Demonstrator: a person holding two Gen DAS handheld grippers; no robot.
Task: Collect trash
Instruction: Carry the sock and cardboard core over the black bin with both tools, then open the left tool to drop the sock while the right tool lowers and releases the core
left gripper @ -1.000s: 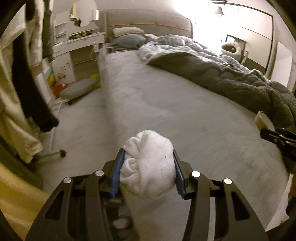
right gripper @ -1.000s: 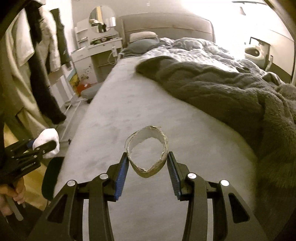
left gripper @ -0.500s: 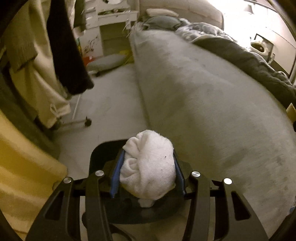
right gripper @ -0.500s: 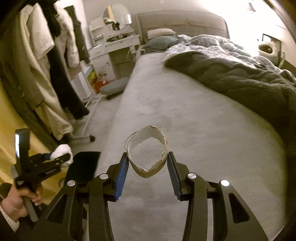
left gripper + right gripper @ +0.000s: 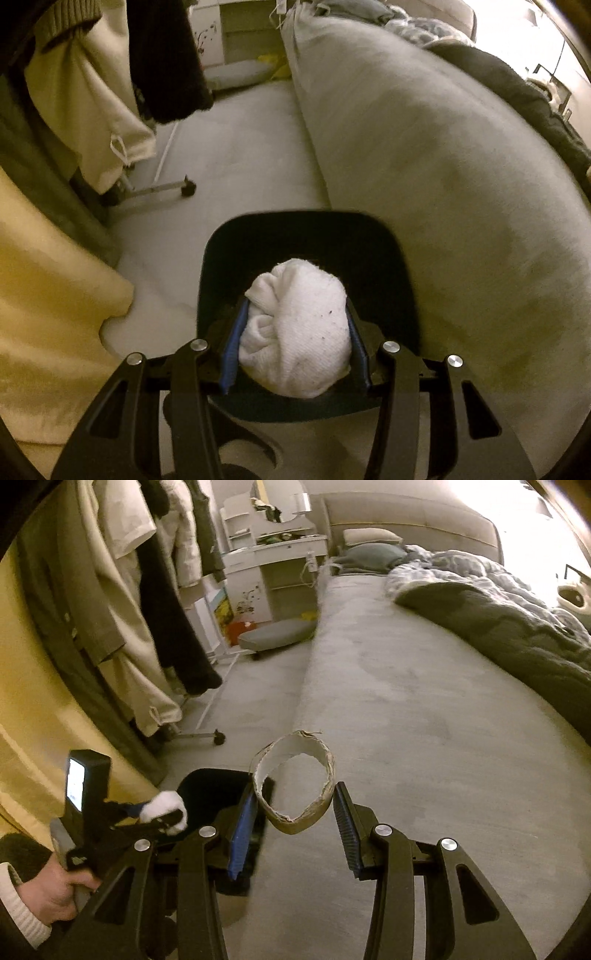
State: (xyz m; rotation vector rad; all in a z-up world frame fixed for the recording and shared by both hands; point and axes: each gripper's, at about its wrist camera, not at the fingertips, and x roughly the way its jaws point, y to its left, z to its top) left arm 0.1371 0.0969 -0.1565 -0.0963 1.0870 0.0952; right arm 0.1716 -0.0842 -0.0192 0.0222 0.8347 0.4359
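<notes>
My left gripper [image 5: 293, 332] is shut on a crumpled white tissue wad [image 5: 295, 328] and holds it right over the open mouth of a black trash bin [image 5: 306, 229] on the floor beside the bed. The right wrist view shows that gripper [image 5: 162, 814], the wad [image 5: 164, 806] and the bin [image 5: 210, 786] at lower left. My right gripper [image 5: 293, 805] is shut on a squashed cardboard tape-roll ring [image 5: 293, 782], held above the bed's near edge, just right of the bin.
A grey bed [image 5: 406, 709] with a dark blanket [image 5: 517, 635] fills the right. A clothes rack with hanging coats [image 5: 122, 609] and its wheeled foot [image 5: 218, 736] stands left. A yellow curtain [image 5: 44, 295] hangs at the near left. A white dresser [image 5: 273, 568] stands at the back.
My left gripper has swung left and down off the bed to above the black bin, still gripping the wad. My right gripper has turned left with the ring, bringing the bin into view.
</notes>
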